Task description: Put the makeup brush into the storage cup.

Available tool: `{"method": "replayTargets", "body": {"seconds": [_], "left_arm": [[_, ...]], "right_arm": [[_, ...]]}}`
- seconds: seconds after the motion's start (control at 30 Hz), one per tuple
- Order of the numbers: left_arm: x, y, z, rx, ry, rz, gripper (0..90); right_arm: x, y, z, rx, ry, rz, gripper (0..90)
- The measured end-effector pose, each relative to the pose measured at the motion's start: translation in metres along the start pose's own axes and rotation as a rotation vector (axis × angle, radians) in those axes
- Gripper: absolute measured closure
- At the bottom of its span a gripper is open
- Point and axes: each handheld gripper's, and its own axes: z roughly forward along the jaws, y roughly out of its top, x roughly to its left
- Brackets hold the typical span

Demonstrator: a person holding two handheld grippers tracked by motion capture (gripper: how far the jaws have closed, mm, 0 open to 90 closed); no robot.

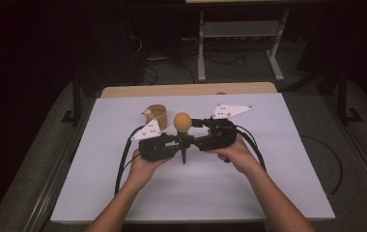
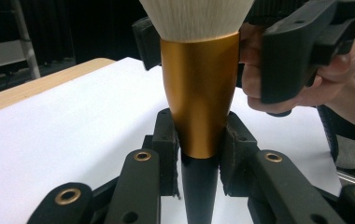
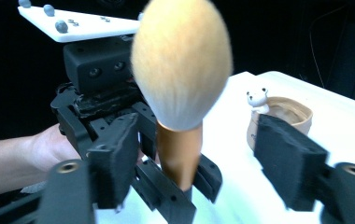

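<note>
Left hand-held gripper (image 2: 199, 144) clamps the upright makeup brush (image 2: 199, 93); right one (image 3: 203, 154) released.

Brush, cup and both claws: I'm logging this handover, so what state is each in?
Brush: upright, bristles up, held at its gold collar.
Left claw: shut on the brush.
Right claw: open, pads off the brush.
Cup: upright on the table, untouched.
</note>
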Motion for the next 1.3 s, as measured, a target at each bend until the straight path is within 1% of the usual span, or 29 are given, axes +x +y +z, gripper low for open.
{"method": "replayTargets", "body": {"seconds": [0.03,0.07,0.1,0.13,0.2,0.23,0.27,0.33,0.37,0.43,0.47,0.53,0.57,0.63,0.67,0.73,0.77,0.9,0.97,1.1,1.17,1.23,1.27,1.3], "left_arm": [[0.0,0.0,0.0,-0.001,0.0,-0.004,71.3],[0.0,0.0,0.0,-0.001,0.0,-0.004,71.3],[0.001,0.0,-0.001,-0.003,0.003,-0.004,71.3],[0.001,0.0,-0.002,-0.003,0.007,-0.007,71.3],[0.003,0.0,-0.003,0.0,0.012,-0.007,71.3],[0.003,0.0,-0.003,0.002,0.014,-0.005,71.3],[0.003,0.0,-0.004,0.001,0.017,-0.011,71.3],[0.005,0.0,-0.005,0.005,0.019,-0.006,71.3],[0.006,0.0,-0.005,0.006,0.022,-0.003,71.3],[0.006,0.0,-0.006,0.0,0.028,-0.012,71.3],[0.007,0.0,-0.007,0.009,0.03,-0.003,71.3],[0.008,0.0,-0.008,-0.005,0.032,-0.013,71.3],[0.009,0.0,-0.008,0.0,0.034,-0.01,71.3],[0.009,0.0,-0.009,-0.003,0.037,-0.018,71.3],[0.01,0.0,-0.01,-0.003,0.038,-0.016,71.3],[0.011,0.0,-0.011,0.001,0.041,-0.011,71.3],[0.011,0.0,-0.011,0.0,0.039,-0.016,71.3],[0.013,0.001,-0.013,0.0,0.047,-0.008,71.3],[0.013,0.001,-0.013,-0.006,0.047,-0.019,71.3],[0.016,0.001,-0.014,-0.003,0.053,-0.018,71.3],[0.018,0.001,-0.015,-0.004,0.059,-0.019,71.3],[0.02,0.002,-0.017,-0.004,0.065,-0.024,71.3],[0.021,0.003,-0.018,-0.002,0.068,-0.014,71.3],[0.022,0.004,-0.019,-0.004,0.071,-0.015,71.4]], "right_arm": [[-0.001,0.0,-0.001,0.002,-0.002,0.01,26.2],[-0.001,0.0,-0.001,0.002,-0.002,0.01,26.2],[-0.002,0.0,-0.002,0.002,-0.005,0.008,24.0],[-0.003,0.0,-0.004,0.01,-0.01,0.01,16.9],[-0.003,0.0,-0.006,0.024,-0.026,0.014,14.0],[-0.004,0.001,-0.008,0.026,-0.027,0.008,13.2],[-0.004,0.0,-0.009,0.027,-0.035,0.007,13.1],[-0.004,0.0,-0.013,0.026,-0.051,0.01,12.3],[-0.005,0.0,-0.015,0.026,-0.056,0.003,12.0],[-0.005,0.0,-0.021,0.026,-0.081,-0.004,11.8],[-0.005,-0.001,-0.024,0.02,-0.091,-0.006,11.6],[-0.005,-0.002,-0.03,0.025,-0.109,-0.011,11.0],[-0.005,-0.003,-0.034,0.027,-0.121,-0.013,11.0],[-0.006,-0.005,-0.04,0.021,-0.139,-0.017,11.0],[-0.006,-0.006,-0.043,0.019,-0.148,-0.008,11.0],[-0.007,-0.009,-0.047,0.023,-0.166,-0.009,11.0],[-0.007,-0.01,-0.049,0.025,-0.177,-0.009,11.0],[-0.006,-0.018,-0.059,0.029,-0.204,-0.006,10.7],[-0.005,-0.022,-0.065,0.027,-0.215,0.003,10.7],[-0.002,-0.031,-0.076,0.019,-0.237,0.006,10.7],[-0.001,-0.037,-0.082,0.024,-0.257,0.006,10.7],[0.0,-0.042,-0.087,0.021,-0.269,0.008,10.7],[0.0,-0.045,-0.089,0.023,-0.273,0.008,10.7],[0.0,-0.047,-0.092,0.021,-0.283,0.008,10.7]]}}
